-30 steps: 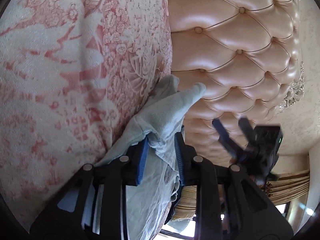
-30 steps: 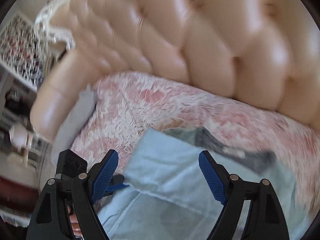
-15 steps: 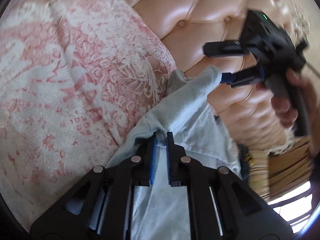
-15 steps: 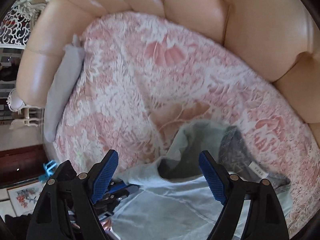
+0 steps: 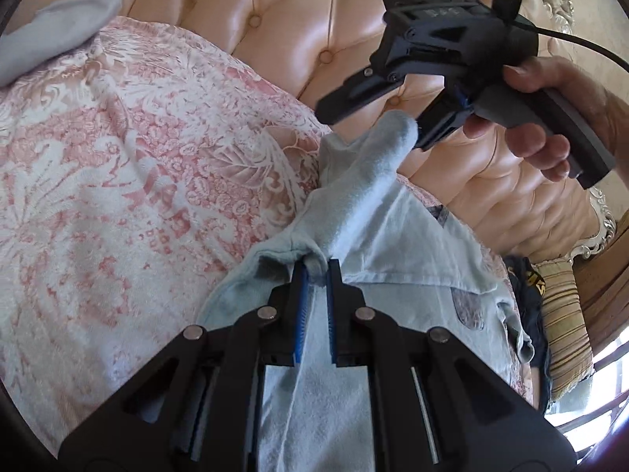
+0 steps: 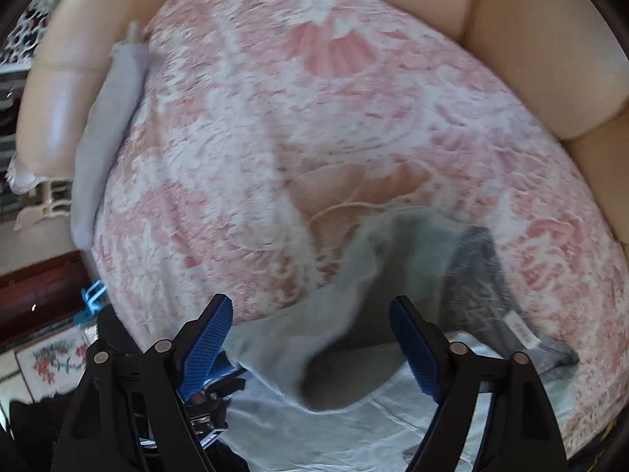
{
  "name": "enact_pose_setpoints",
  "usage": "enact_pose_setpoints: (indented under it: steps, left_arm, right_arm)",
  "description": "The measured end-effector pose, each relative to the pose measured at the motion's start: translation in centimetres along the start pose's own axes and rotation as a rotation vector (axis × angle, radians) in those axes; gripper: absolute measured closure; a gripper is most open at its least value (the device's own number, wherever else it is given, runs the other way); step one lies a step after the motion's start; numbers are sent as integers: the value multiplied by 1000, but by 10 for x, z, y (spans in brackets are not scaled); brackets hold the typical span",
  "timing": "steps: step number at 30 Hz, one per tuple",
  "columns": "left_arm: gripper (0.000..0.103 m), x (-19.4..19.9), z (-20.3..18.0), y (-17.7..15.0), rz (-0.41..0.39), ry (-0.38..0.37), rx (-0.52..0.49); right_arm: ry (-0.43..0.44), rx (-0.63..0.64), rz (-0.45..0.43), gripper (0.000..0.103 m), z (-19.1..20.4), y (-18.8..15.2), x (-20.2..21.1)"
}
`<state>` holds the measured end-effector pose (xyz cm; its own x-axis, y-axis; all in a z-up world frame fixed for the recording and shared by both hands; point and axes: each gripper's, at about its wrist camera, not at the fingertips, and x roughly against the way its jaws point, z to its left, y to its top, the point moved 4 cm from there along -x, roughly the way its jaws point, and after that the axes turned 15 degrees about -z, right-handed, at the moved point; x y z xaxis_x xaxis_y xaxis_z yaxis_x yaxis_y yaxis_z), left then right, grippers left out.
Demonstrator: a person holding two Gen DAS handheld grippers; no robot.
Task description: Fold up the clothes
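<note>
A pale blue garment [image 5: 393, 251] lies on a pink-and-white floral sofa cover [image 5: 129, 181]. My left gripper [image 5: 316, 271] is shut on a bunched fold of it and holds that fold raised. My right gripper [image 5: 377, 118] shows in the left wrist view, held in a hand above the garment's raised tip, jaws apart. In the right wrist view my right gripper [image 6: 310, 314] is open and empty, its fingers straddling the lifted pale blue fold [image 6: 334, 326]. A dark grey inner part with a label [image 6: 483, 275] shows beside it.
A tufted peach leather sofa back [image 5: 298, 27] stands behind the cover. A grey cloth [image 5: 55, 35] lies at the cover's far corner, also in the right wrist view [image 6: 106, 118]. A striped cushion [image 5: 562, 326] and a dark garment [image 5: 519, 279] lie at the right.
My left gripper has shut on the garment fold and swung round with it. My right gripper has moved in over the raised fold and stays open.
</note>
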<state>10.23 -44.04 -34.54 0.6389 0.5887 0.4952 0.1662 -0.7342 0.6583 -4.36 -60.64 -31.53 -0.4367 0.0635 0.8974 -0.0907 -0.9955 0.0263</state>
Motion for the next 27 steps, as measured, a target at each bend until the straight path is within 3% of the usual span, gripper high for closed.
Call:
enact_pose_setpoints:
  steps: [1,2,4,6,7,11,13,14,17,23,25,26,27]
  left_arm:
    - [93,3,4,3,-11,2,29]
    - [93,6,9,6,-19,3,64]
    - [93,6,14,12,-27,5,126]
    - [93,7,23,17,-37,6,192]
    - [93,7,28,19,-37,1,226]
    - [89,4,43,22,-23,-16,328]
    - [72,4,51,21,-17,-21,373]
    - [70,5,56,21,-18,-31,405]
    - [69,9,64,24,-2,-79,476]
    - [69,33,79,29,2,-103,535]
    - [69,37,80,34,-8,-120,549]
    - [69,35,80,37,-3,-139,567]
    - [69,31,82,38,11,-153,603]
  right_arm:
    - [45,12,-2,36,7,0,1]
    - [95,24,-19,54,14,2,5]
    - [168,34,-57,65,21,7,11]
    - [213,33,-99,88,24,13,15]
    - [217,24,-123,92,21,17,17]
    - [212,-15,-184,95,5,27,6]
    - [194,-45,-211,95,-7,28,-1]
    - [191,-50,-235,95,-11,29,-3]
    - [180,-57,-304,95,-20,30,-9]
    - [136,-16,-412,93,-27,33,-8]
    - [136,-29,-417,87,-30,34,-7]
    - [130,-28,-427,79,-31,34,-4]
    - [120,-30,-448,65,-32,35,0]
